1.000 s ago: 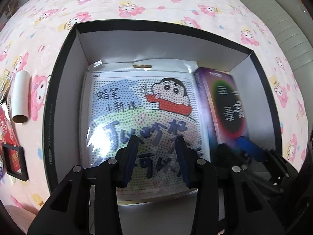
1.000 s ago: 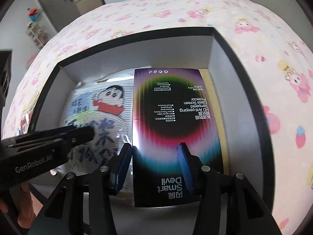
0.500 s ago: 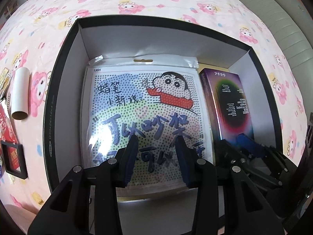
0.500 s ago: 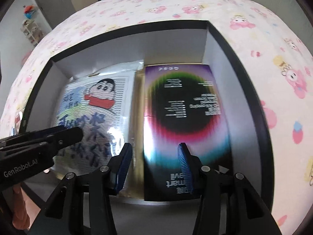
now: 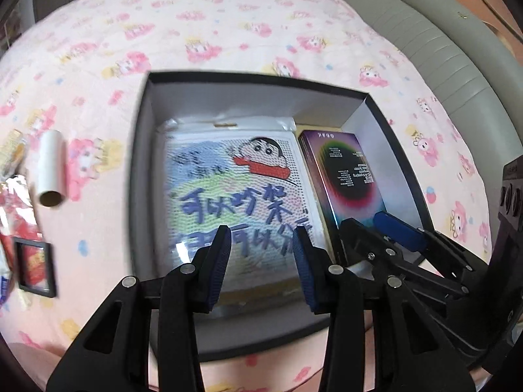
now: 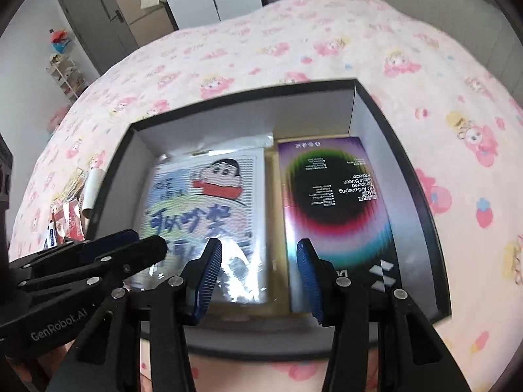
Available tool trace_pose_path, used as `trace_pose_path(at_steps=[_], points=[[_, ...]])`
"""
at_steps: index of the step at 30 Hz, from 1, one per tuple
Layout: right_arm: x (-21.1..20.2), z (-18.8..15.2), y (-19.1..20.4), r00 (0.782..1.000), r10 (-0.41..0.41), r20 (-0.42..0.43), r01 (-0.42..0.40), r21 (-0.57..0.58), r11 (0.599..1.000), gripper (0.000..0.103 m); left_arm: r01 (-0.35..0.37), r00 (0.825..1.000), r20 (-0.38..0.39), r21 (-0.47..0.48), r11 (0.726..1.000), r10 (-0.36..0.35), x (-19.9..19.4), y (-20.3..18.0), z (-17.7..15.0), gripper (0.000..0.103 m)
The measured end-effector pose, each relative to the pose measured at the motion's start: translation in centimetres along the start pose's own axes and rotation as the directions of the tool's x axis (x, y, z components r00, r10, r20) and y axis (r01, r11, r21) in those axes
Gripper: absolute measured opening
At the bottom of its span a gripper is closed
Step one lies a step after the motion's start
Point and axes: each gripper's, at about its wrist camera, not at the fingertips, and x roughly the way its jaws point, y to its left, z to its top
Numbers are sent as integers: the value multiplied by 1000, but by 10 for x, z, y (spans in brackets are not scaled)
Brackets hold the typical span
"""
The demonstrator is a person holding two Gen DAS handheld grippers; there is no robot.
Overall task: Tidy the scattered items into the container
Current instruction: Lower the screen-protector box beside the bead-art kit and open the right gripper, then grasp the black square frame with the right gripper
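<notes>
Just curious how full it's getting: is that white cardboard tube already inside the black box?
No, the white tube lies on the pink bedsheet, outside the black box.

Left hand-held gripper (image 5: 261, 263): matte black plastic frame w/ triangular cut-outs in the arms, round silver screws at the joints, two fingers (image 5: 218, 261) lined w/ dark blue ribbed pads. From the right cam its side carries white "GenRobot.AI" lettering, plus more silver screws along the linkage.

Right hand-held gripper (image 6: 258, 281): same build, black arms, silver screw heads, blue ribbed pads (image 6: 209, 277) on both fingers. Seen from the left cam, its body ends in a boxy black housing w/ small round knobs at the frame's right edge.
</notes>
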Motion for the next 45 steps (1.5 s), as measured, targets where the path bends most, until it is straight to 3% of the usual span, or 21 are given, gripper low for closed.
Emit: trace_pose_path(at_steps=[8,13,23,30,39,45], points=[[-15,-7,66,997,30,68,-24,-98,995,44,-23,996,85,-18,1000,24,-62,42,-21,39],[-18,-8,111,991,120,53,-111,-152,982,44,-76,988,131,-50,996,82,-95,78,-33,39],[14,-6,216,980,196,-38,-199,-270,942,44,-121,981,118,-264,957,157,-121,185,-53,39],[61,-23,262,965,210,-154,-247,-281,928,44,-130,987,32,-438,889,160,-94,250,-62,39],[110,-33,279,959,137,-247,-209,-298,931,44,-189,982,-86,-504,843,169,-40,292,-40,42],[139,-34,282,944,122,-305,-211,-281,936,44,-245,968,-176,-536,808,177,-9,305,-38,44]])
